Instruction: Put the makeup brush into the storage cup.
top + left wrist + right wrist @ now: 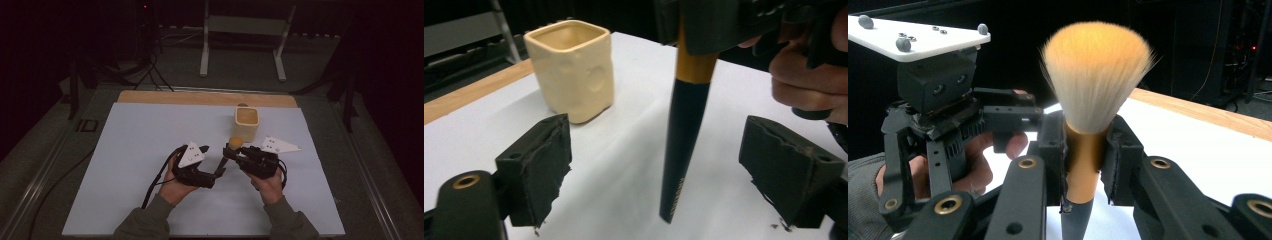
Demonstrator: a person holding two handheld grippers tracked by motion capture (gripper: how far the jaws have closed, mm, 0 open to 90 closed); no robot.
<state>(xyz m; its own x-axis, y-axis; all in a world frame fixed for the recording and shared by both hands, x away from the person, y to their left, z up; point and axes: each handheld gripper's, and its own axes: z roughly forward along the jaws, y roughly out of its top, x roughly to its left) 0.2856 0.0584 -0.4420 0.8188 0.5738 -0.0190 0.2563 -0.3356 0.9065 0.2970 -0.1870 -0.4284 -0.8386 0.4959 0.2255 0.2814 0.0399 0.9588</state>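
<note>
Right gripper view: right tool [1087, 162] clamps brush [1095, 75] at gold ferrule, frame centre, bristles up. Left tool [671, 165] wide, pads clear of handle. Cup [246, 121] upper centre on counter [125, 150], probably destination. Keep brush vertical, lower handle-first, release inside rim.

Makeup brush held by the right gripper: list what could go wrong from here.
1. The right gripper clamps the brush on its gold collar alone, and the long dark handle hangs free below, so it could swing or slip.
2. The left gripper stands open with the handle between its pads, not touching; moving sideways could knock the brush askew.
3. The cream cup stands close behind; a hurried move might tip it.
</note>
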